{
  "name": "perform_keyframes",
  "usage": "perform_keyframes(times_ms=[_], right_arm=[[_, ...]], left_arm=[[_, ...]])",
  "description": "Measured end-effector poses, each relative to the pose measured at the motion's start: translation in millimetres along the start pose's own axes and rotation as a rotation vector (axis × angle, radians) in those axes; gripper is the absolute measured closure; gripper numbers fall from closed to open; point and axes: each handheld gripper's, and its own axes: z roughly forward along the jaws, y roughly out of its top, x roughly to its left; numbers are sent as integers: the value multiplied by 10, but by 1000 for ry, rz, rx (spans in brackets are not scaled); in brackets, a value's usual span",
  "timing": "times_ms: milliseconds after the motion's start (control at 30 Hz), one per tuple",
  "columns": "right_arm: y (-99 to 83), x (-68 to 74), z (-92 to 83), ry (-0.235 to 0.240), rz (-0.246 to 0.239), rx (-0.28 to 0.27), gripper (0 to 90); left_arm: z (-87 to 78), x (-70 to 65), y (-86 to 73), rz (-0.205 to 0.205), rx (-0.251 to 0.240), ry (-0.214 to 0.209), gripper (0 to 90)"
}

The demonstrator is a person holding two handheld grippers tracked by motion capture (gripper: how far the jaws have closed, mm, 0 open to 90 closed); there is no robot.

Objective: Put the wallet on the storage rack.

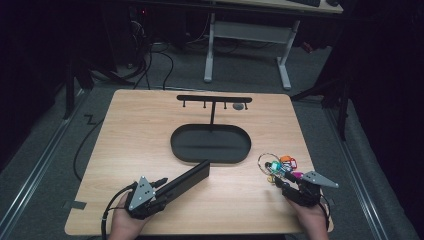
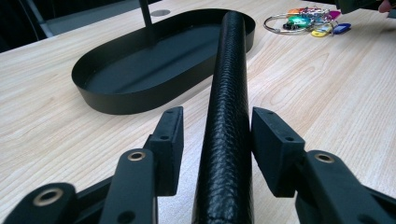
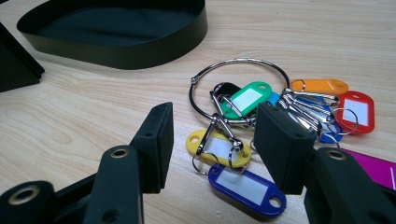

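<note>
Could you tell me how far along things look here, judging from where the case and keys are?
Nothing looks finished: the tray holds nothing and the rack has no keys on it. In hand: the left gripper has its jaws open around the black case, which lies on the table; the right gripper is open over the keys. Gripping and placing both seemingly remain.

— Any writing legible on the table?
— None. The key tags point(image 3: 246, 98) on the ring point(image 3: 239, 88) carry blank white label windows; no brand, number or sign can be read anywhere.
</note>
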Motion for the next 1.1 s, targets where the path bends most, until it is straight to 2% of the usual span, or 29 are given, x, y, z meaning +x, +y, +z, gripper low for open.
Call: perform_keyframes(times_ms=[167,300,467,733,800,933,1100], right_arm=[[1,-3,6,-3,-1,2,478],[16,7,6,6,-3,-3,477],[18,12,-33,22,-2,-13,476],[55,93,-18,42,-41,-11,473],[57,121,12,54,-56,-3,471],[51,155,38,81,-95,6,470],[70,131,15,133,-75,-11,471]], left_arm=[[12,2,6,9,26,-1,508],[48,-42,27,28,85,25,514],[41,-84,51,53,94,55,541],[60,-97,85,50,133,80,588],[60,-89,124,59,166,69,602],[70,-100,234,89,264,56,620],[46,-130,396,113,322,79,615]])
